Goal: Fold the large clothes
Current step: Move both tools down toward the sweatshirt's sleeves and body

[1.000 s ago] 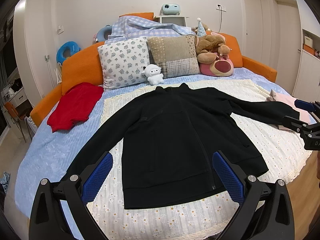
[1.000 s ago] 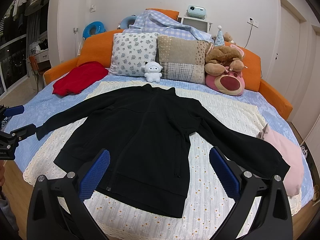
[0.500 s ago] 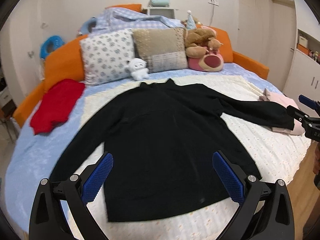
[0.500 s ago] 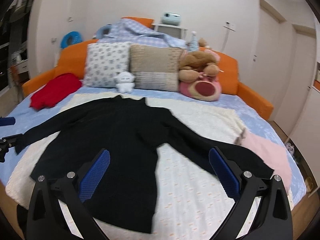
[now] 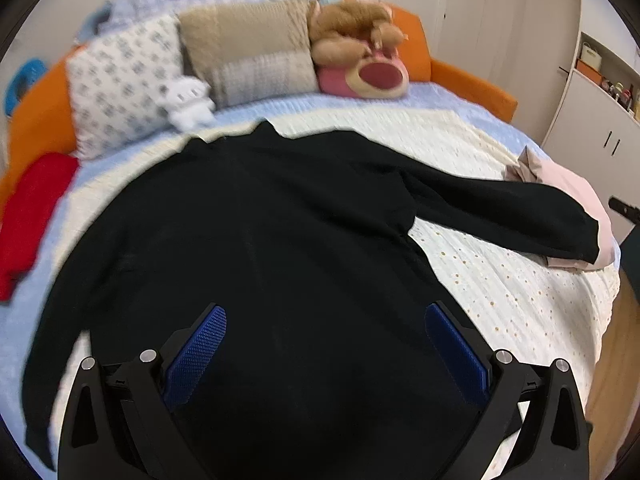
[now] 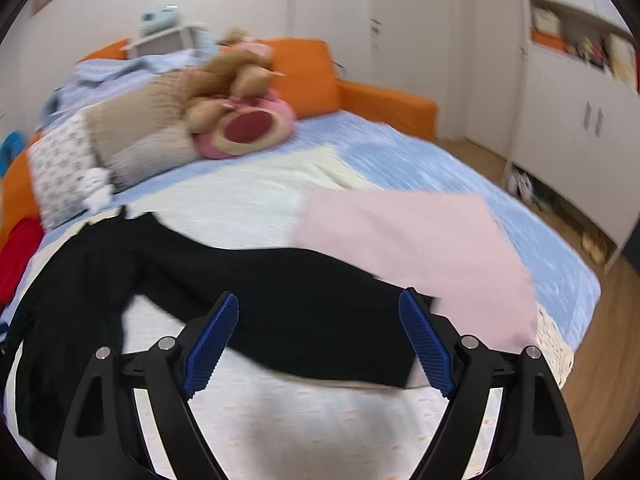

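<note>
Black sweater (image 5: pixel 280 240) spread on orange-framed bed (image 5: pixel 472 92); both hand-held grippers (image 5: pixel 326 354) (image 6: pixel 319 338) wide, right just narrowing, empty.

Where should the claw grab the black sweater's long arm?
Probably at the cuff end of the black knit sweater's sleeve, coming down from above. It lies flat and stretched out, its end over the folded pink cloth, right between the open right claw.

Sweater (image 5: pixel 280 240) flat on bed (image 5: pixel 500 304), pillows (image 5: pixel 248 52) behind.
</note>
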